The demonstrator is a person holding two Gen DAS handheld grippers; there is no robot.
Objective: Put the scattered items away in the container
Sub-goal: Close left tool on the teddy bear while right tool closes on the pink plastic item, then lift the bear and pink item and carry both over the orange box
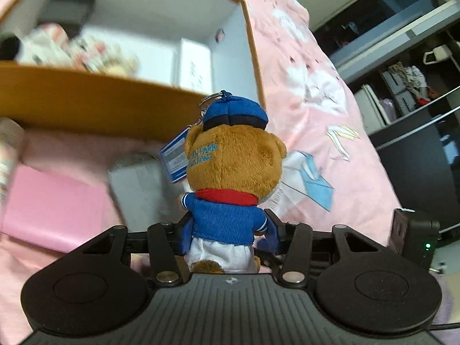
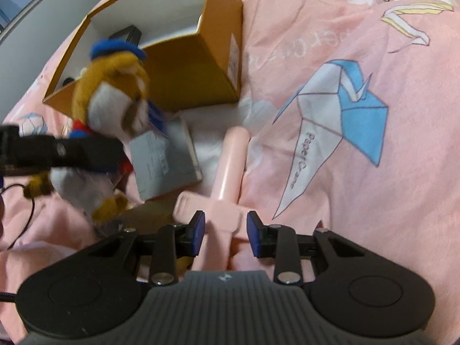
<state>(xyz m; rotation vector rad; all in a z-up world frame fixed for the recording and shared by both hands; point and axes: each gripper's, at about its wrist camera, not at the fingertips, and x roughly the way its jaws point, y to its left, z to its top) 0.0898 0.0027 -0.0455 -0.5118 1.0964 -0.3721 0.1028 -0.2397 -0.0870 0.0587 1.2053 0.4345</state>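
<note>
My left gripper [image 1: 227,230] is shut on a brown teddy bear [image 1: 233,166] with a blue cap, blue jacket and key ring, gripped at its waist and held in the air in front of the orange cardboard box [image 1: 86,97]. From the right wrist view the bear [image 2: 112,100] hangs in the left gripper's fingers [image 2: 72,152] beside the box [image 2: 189,80]. My right gripper [image 2: 225,233] stands open over the bed, its blue pads on either side of a pale pink T-shaped tool [image 2: 230,166] that lies on the sheet.
A grey flat box [image 2: 166,158] lies on the pink bedsheet [image 2: 373,201] below the bear. A pink flat item [image 1: 51,210] and a pale tube [image 1: 8,149] lie to the left. Inside the box are patterned soft items [image 1: 72,49] and a white carton [image 1: 195,66]. Dark shelves [image 1: 417,100] stand right.
</note>
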